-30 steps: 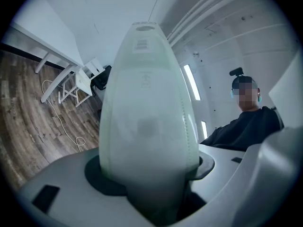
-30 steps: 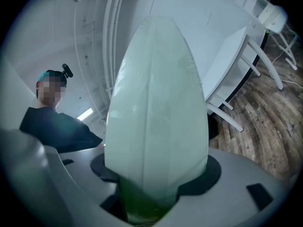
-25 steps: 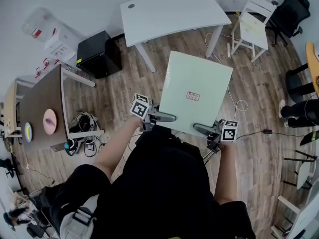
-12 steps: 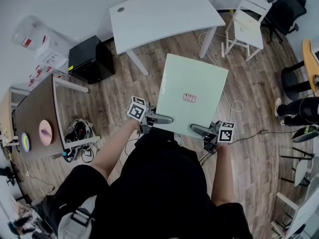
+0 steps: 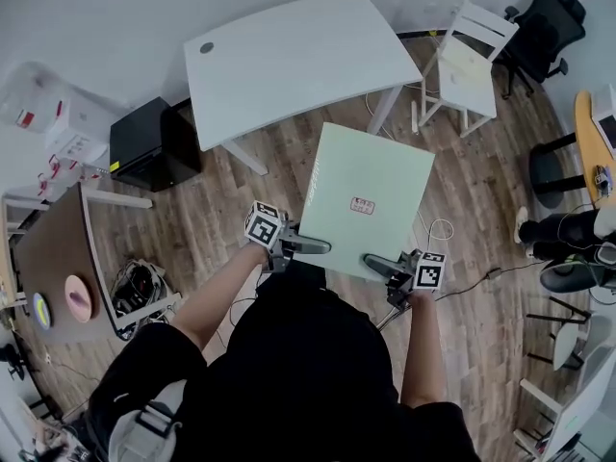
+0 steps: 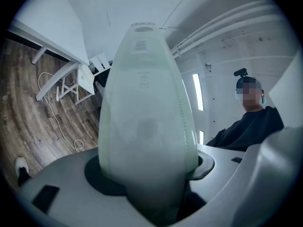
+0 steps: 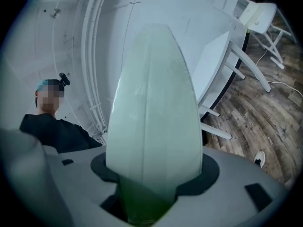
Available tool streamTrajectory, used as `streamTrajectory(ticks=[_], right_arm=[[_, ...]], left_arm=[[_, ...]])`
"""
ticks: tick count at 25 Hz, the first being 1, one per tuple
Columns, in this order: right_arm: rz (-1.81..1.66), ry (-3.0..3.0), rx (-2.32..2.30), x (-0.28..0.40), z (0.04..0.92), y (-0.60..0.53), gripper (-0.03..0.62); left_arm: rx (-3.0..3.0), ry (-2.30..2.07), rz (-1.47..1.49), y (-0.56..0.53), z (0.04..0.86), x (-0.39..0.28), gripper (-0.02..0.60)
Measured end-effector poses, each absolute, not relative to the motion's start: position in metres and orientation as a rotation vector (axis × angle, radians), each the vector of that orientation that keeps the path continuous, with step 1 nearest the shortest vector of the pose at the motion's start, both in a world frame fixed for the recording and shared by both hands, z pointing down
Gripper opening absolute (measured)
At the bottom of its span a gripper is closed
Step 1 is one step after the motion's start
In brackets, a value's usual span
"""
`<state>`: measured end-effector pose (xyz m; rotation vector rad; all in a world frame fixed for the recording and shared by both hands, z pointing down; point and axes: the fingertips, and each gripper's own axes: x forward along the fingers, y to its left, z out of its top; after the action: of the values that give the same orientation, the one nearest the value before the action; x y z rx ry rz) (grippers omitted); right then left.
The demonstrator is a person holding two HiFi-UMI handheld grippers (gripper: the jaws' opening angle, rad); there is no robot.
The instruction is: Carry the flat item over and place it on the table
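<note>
A pale green flat square board (image 5: pixel 366 198) with a small label hangs level above the wood floor, held at its near edge by both grippers. My left gripper (image 5: pixel 310 247) is shut on the board's near left corner. My right gripper (image 5: pixel 380 262) is shut on the near right corner. In the left gripper view the board (image 6: pixel 144 122) fills the gap between the jaws, edge on. The right gripper view shows the board (image 7: pixel 154 122) clamped the same way. The white table (image 5: pixel 289 61) stands just beyond the board's far edge.
A white chair (image 5: pixel 465 65) stands right of the table. A black box (image 5: pixel 146 144) sits on the floor at its left. A brown desk (image 5: pixel 53 258) with plates is at far left. A person's shoes (image 5: pixel 563 248) and a black office chair (image 5: pixel 534 22) are at right.
The white table has come nearer and lower in the head view as the board is carried toward it. Both grippers keep their hold on the board's near edge.
</note>
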<state>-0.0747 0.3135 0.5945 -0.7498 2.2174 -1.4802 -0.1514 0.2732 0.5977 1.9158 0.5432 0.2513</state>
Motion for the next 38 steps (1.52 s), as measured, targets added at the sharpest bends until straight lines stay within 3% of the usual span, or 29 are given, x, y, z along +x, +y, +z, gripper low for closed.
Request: streamTrajectory(ticks=[24,38], right_arm=[[-1.470,2.160,-0.896,0.031,0.591,0.067,0.305],[-1.595,2.134,-0.748,0.143,0.632,-0.084,0.305]], left_arm=[[1.911,0.559,0.237,0.027,0.596,-0.053,0.313],[1.850,0.357,0.184,-0.110,0.635,0.049,0.313]])
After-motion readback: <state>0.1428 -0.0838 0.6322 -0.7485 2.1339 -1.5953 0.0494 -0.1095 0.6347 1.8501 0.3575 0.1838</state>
